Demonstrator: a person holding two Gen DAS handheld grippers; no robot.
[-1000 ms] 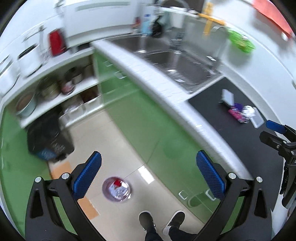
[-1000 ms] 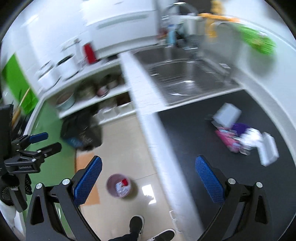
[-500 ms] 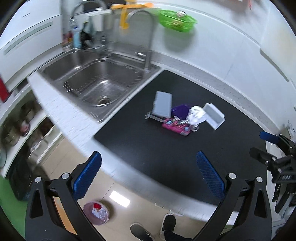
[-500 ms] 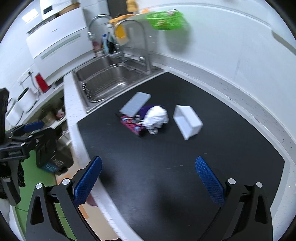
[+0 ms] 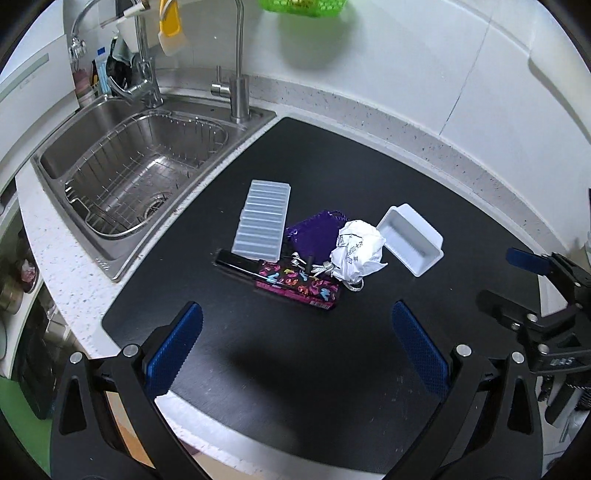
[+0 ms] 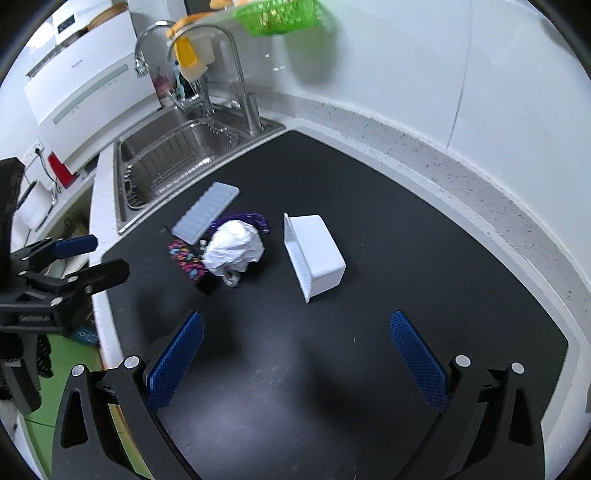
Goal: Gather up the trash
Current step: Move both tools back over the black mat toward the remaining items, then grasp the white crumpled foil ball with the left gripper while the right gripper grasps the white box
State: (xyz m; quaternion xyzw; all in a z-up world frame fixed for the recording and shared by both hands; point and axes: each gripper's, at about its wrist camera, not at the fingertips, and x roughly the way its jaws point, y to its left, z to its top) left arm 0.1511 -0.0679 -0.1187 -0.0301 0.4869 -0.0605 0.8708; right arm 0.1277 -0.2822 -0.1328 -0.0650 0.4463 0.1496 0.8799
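The crumpled white paper (image 5: pixel 357 252) lay in the middle of the black counter mat (image 5: pixel 295 369), and this was the clearest piece of trash. It touched the purple pouch (image 5: pixel 312 230) and the patterned pink box (image 5: pixel 298 285), with some keys (image 5: pixel 314 266) just beside it; the ridged clear tray (image 5: pixel 263 219) was on the sink side of the paper, and the white plastic bin (image 5: pixel 410 239) on the other side, lying tipped over.

One second before, you pointed both cameras at the floor and the small bin there; half a second before, the mat came into view, and now the pile was closer and sharp. I judge that you had finished the turn and could start the approach.

Your left gripper (image 5: pixel 295 350) was spread wide and empty, near the paper. Your right gripper (image 6: pixel 297 354) was also spread and empty.

The steel sink (image 5: pixel 136 173) bordered the mat, and a green basket (image 6: pixel 277 16) hung on the white wall.
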